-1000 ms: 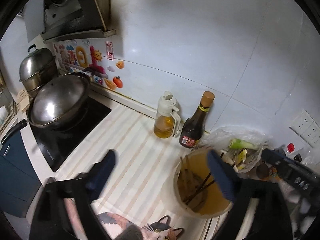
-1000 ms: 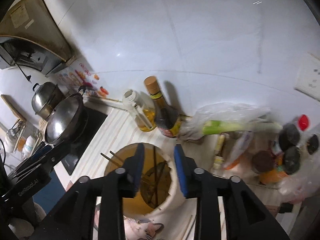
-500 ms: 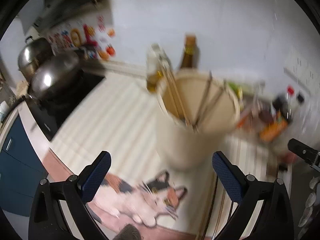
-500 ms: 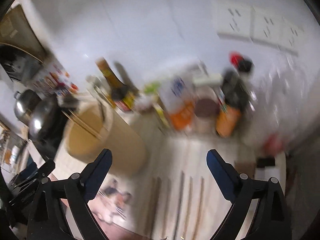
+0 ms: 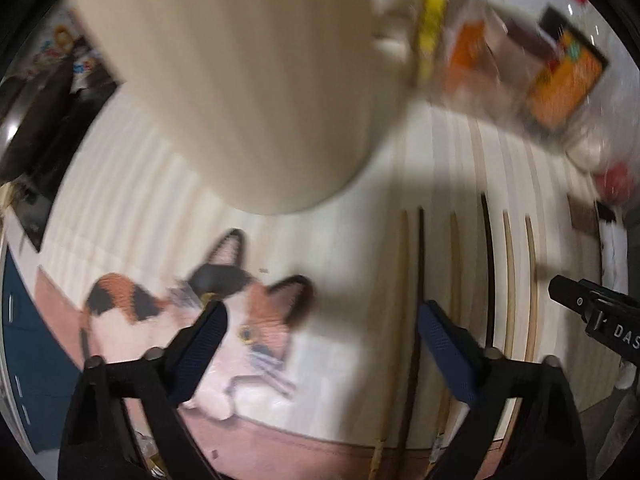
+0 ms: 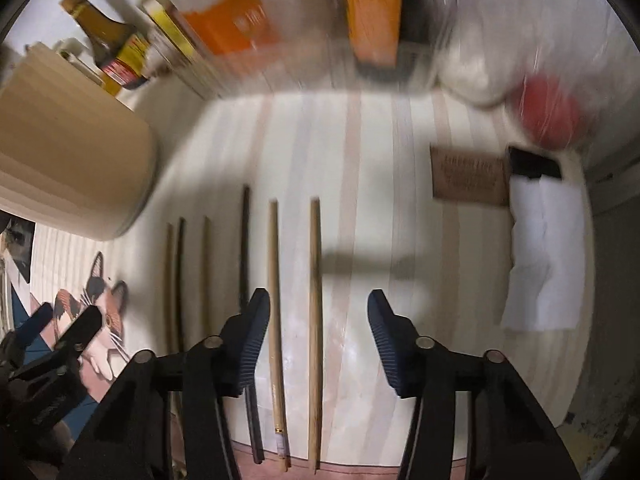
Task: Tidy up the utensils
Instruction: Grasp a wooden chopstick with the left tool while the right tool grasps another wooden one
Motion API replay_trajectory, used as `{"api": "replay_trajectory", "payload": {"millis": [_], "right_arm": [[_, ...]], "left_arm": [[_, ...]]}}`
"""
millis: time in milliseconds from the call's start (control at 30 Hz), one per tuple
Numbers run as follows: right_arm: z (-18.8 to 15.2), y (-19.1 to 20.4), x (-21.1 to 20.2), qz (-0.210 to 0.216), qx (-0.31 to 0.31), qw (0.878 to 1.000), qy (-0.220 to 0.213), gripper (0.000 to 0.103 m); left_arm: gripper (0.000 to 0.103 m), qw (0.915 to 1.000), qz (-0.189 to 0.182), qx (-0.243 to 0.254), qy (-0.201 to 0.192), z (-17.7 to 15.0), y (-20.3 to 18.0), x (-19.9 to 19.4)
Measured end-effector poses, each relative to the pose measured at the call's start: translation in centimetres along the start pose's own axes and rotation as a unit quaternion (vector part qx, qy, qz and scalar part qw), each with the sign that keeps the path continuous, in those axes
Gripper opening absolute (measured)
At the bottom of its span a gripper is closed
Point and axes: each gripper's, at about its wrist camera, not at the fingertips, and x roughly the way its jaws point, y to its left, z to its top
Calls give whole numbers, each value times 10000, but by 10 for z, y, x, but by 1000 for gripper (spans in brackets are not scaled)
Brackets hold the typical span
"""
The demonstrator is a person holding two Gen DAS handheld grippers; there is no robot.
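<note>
Left gripper: jaws spread wide, nothing between the blue-padded fingers, pointing steeply downward. Right gripper: jaws likewise spread, nothing clamped, also angled downward. From the right wrist view, the left gripper sits low, beyond the left finger; its tip is blurred.

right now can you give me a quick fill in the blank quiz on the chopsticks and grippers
1. The chopsticks lie on the mat in a row of ____ sticks.
2. The right gripper hovers with its jaws ____ and nothing between them.
3. The beige holder stands to the ____ of the row in the right wrist view.
4. The left gripper is over the mat's printed ____.

Missing words: six; open; left; cat
</note>
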Motion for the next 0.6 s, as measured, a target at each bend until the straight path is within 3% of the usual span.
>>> {"api": "replay_trajectory", "payload": {"millis": [33, 67, 133, 267, 367, 433, 467, 533, 600], "right_arm": [[-1, -1, 2, 14, 16, 10000, 42, 48], [-2, -3, 5, 34, 31, 9999, 90, 46], [-3, -5, 10, 32, 41, 9999, 143, 44], [-4, -9, 17, 156, 84, 9996, 238, 43], [-3, -7, 24, 174, 38, 9994, 309, 42], [-2, -3, 28, 71, -83, 9994, 315, 36], [-2, 0, 30, 43, -170, 9993, 330, 19], [-2, 3, 30, -120, -278, 9991, 294, 7], [-4, 4, 30, -154, -349, 9989, 277, 7]], "left_arm": [[72, 9999, -36, 69, 85, 1, -5, 7], [70, 9998, -72, 134, 145, 1, -9, 12], [54, 9993, -108, 236, 254, 3, -17, 23], [34, 9985, -175, 433, 287, 3, -30, 32], [5, 9979, -297, 490, 313, 1, -37, 34], [5, 9982, -301, 427, 300, 0, -37, 34], [4, 9985, -265, 359, 302, -1, -34, 34], [4, 9992, -228, 147, 310, -5, -22, 33], [4, 9986, -306, -153, 400, -8, -6, 34]]}}
